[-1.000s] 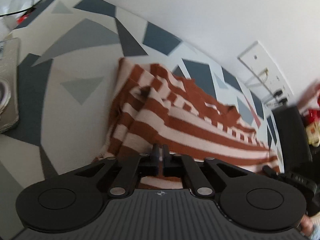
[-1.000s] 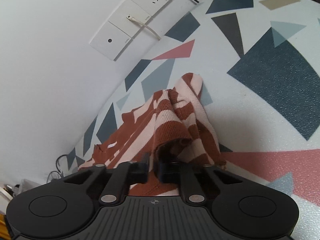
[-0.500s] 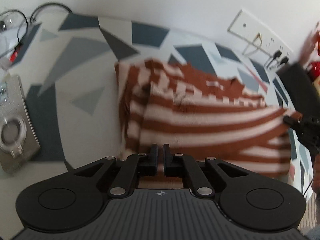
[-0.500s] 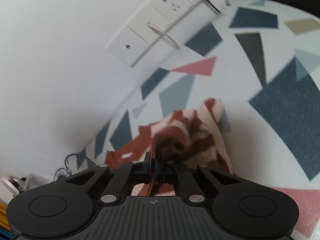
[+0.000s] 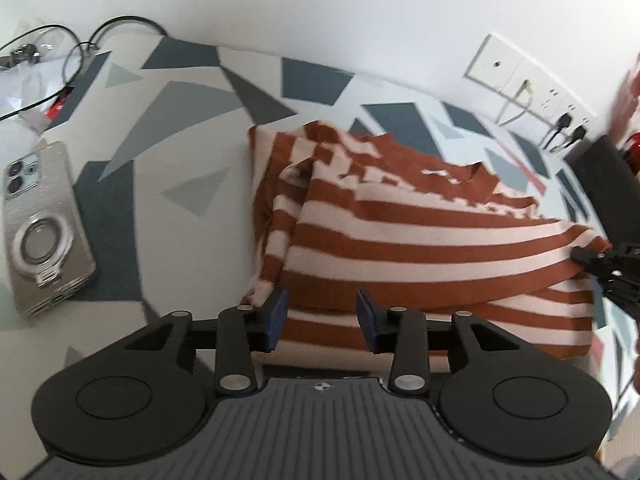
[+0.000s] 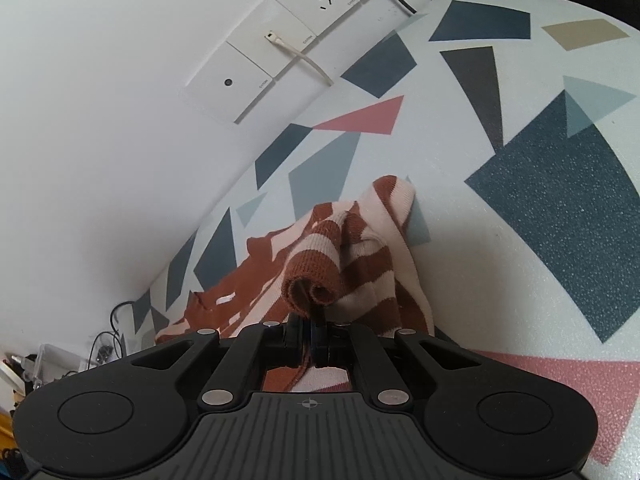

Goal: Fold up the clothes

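2 grippers work on one striped sweater, rust-brown and pale pink, lying partly folded on a table covered in a pattern of grey, blue and pink triangles. the left gripper has its jaws spread apart with nothing between them, hovering just over the near hem of the sweater. the right gripper has its jaws pressed together on a bunched edge of the sweater, and the pinched fabric curls into a small roll just ahead of the fingertips. in the left wrist view the right gripper shows at the far right edge, pinching the corner of the upper layer, which is stretched across the lower one. a phone in a clear glittery case with a ring holder lies face down on the table, well apart from the sweater on the left. wall sockets with cables plugged in sit on the white wall behind.
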Demonstrator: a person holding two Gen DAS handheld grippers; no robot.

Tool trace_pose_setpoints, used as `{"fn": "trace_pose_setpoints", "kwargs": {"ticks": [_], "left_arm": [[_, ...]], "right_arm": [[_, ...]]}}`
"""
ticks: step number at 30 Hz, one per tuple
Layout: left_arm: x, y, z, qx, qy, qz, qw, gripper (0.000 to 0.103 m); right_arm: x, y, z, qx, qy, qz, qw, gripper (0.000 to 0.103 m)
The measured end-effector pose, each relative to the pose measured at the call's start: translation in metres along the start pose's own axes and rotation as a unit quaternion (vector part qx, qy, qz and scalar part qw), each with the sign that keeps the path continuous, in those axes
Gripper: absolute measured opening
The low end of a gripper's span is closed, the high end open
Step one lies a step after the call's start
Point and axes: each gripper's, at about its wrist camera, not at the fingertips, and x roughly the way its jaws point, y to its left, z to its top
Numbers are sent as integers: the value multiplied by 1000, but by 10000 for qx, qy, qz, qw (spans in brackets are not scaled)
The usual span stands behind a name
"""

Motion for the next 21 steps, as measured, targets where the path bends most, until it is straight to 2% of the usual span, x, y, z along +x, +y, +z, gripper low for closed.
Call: {"fn": "trace_pose_setpoints", "kwargs": {"ticks": [6, 13, 16, 17, 18, 19, 21], "left_arm": [[-5, -3, -11, 196, -9, 93, 9998, 42], [11, 9, -1, -335, 17, -6, 9994, 42], [15, 12, 5, -689, 44, -138, 9975, 47], [15, 13, 6, -804, 56, -177, 9966, 45], [15, 14, 7, -883, 87, -219, 9958, 24], [14, 13, 10, -912, 147, -233, 9954, 13], [10, 11, 15, -942, 205, -285, 9949, 8]], "right_arm": [[1, -2, -3, 26, 77, -81, 9999, 3], [2, -3, -4, 7, 87, -137, 9999, 4], [2, -4, -4, 42, 86, -136, 9999, 4], [2, -5, -4, 56, 85, -133, 9999, 4], [1, -4, -4, 58, 88, -133, 9999, 4], [1, -4, -3, 41, 93, -135, 9999, 4], [1, -2, -1, -1, 105, -139, 9998, 4]]}}
